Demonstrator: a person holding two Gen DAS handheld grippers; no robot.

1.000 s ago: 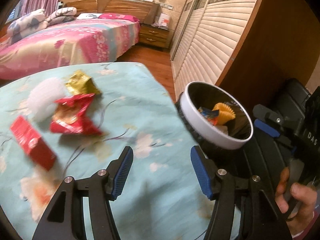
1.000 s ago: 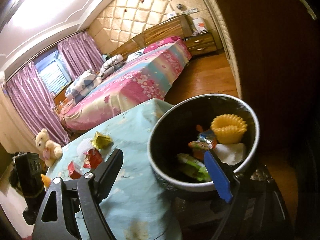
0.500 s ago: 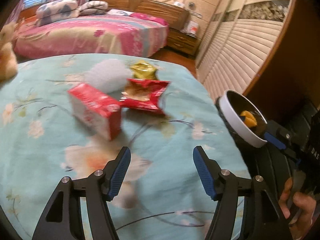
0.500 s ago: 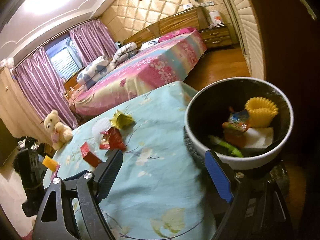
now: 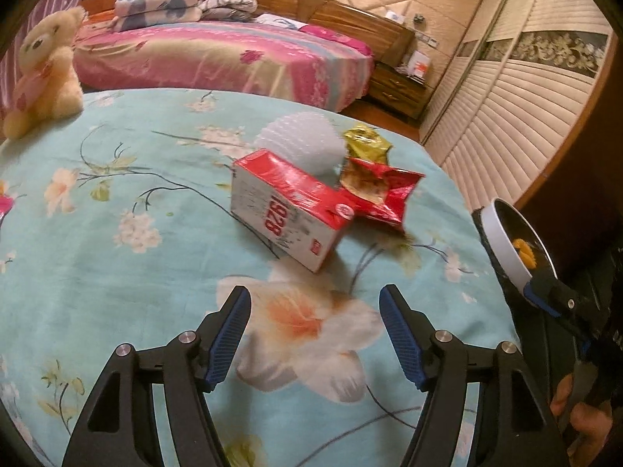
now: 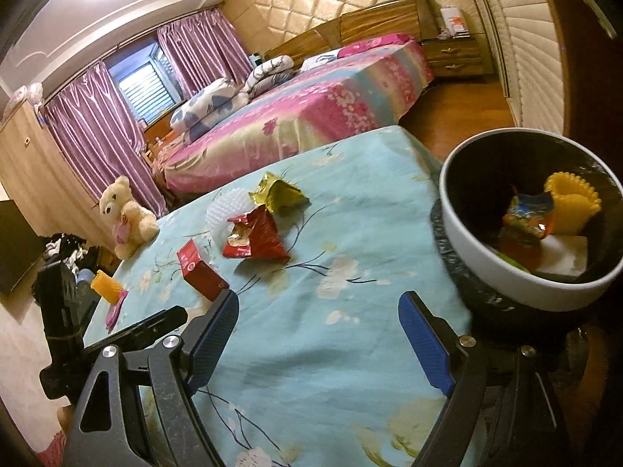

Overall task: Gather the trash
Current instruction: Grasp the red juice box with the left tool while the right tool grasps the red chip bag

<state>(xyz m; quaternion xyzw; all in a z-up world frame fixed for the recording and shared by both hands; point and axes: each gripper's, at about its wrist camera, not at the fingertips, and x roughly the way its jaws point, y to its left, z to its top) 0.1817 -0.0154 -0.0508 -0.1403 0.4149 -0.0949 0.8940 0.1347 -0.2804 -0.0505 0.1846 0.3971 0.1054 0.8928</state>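
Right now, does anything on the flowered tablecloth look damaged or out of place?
Yes. The red carton lies tipped on its side with a crumpled top, and the red wrapper beside it is torn open. A gold wrapper and white spiky ball sit behind them, not yet in the bin.

The tablecloth [image 5: 117, 272] is pale turquoise with white and peach blossoms on dark stems. On it lie a red-and-white carton [image 5: 288, 214], a red crumpled wrapper [image 5: 381, 194], a gold wrapper [image 5: 366, 144] and a white spiky ball [image 5: 300, 144]. The bin [image 6: 506, 272] has a white rim and black liner. The teddy bear [image 5: 46, 74] is cream. The bedspread [image 5: 218, 58] is pink and floral, the curtains [image 6: 93, 136] purple.
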